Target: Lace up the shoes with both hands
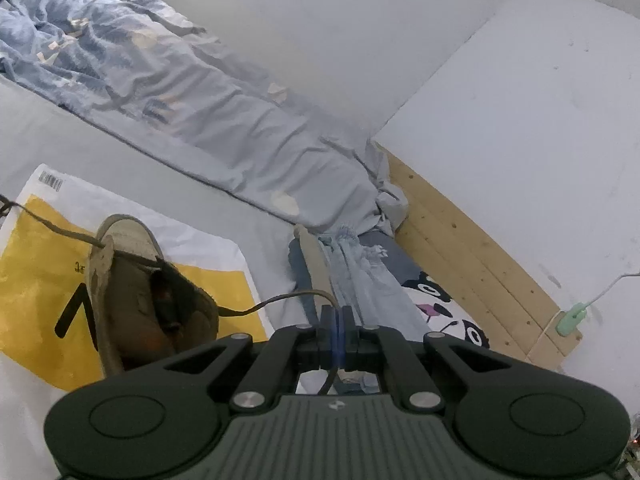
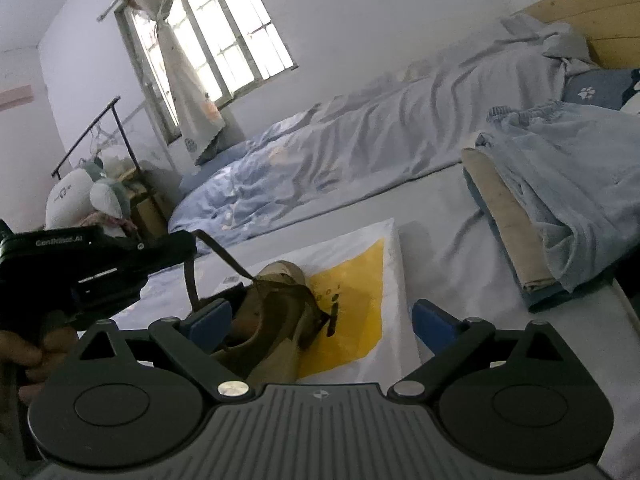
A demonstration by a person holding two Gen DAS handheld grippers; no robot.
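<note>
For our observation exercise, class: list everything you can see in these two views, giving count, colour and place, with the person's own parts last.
shoe: one, olive-brown, on the bag
lace: one, dark, running from the shoe into the left gripper
bag: one, white and yellow, on the bed
quilt: one, pale blue, along the wall
folded clothes: one pile, blue and beige, beside the bag
window: one, bright, far wall
headboard: one, light wood
left gripper: black, shut on the lace
right gripper: black, blue fingers open, around the shoe
hand: one, holding the left gripper
</note>
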